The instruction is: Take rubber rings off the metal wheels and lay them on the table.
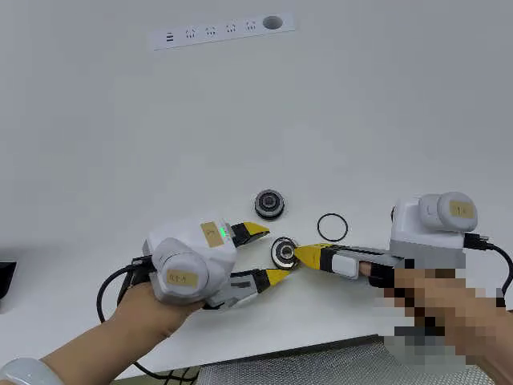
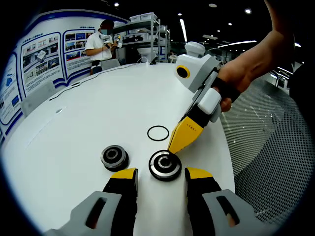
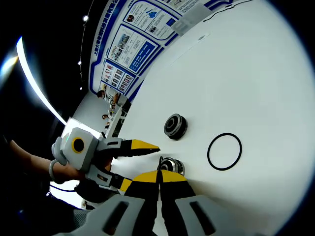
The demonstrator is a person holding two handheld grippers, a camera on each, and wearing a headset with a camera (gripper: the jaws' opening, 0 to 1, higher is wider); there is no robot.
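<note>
The left gripper (image 1: 271,253) stood wide open and empty, its yellow tips on either side of a metal wheel (image 1: 284,253) lying on the table (image 1: 361,120) just ahead of them. The right gripper (image 1: 303,255) had its jaws pressed together, tips against that wheel's rim; whether they pinched its rubber could not be told. A loose rubber ring (image 1: 332,227) lay just beyond the right gripper's tips, and a second wheel (image 1: 270,204) lay past the left gripper's far jaw.

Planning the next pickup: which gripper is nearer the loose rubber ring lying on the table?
Right. The right gripper, tips shut, touches the near wheel, beside the ring; the left gripper straddles that wheel from its far side.
</note>
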